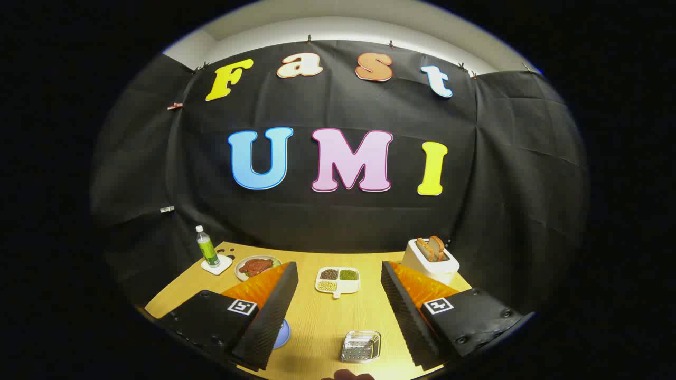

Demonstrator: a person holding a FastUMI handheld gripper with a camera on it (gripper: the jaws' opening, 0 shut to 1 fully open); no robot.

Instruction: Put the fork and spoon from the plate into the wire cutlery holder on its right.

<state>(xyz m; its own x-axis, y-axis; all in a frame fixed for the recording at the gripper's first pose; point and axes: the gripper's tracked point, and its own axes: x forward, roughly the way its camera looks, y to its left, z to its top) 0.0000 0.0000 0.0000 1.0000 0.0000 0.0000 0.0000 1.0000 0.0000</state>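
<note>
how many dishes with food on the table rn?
2: meat plate beyond the left finger, beside the bottle; divided tray ahead between the open gripper's fingers. Fingers may hide others.

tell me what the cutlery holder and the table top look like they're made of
The wire cutlery holder, between the open gripper fingers, looks like shiny metal: silvery, with bright glints on thin wires. The table top looks like light wood or a wood-look laminate: fine parallel grain lines, matte finish.

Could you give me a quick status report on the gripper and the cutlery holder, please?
Gripper open, holding nothing. Wire cutlery holder sits between the fingers, near their base. Blue plate mostly hidden behind one finger; fork and spoon unseen.
</note>
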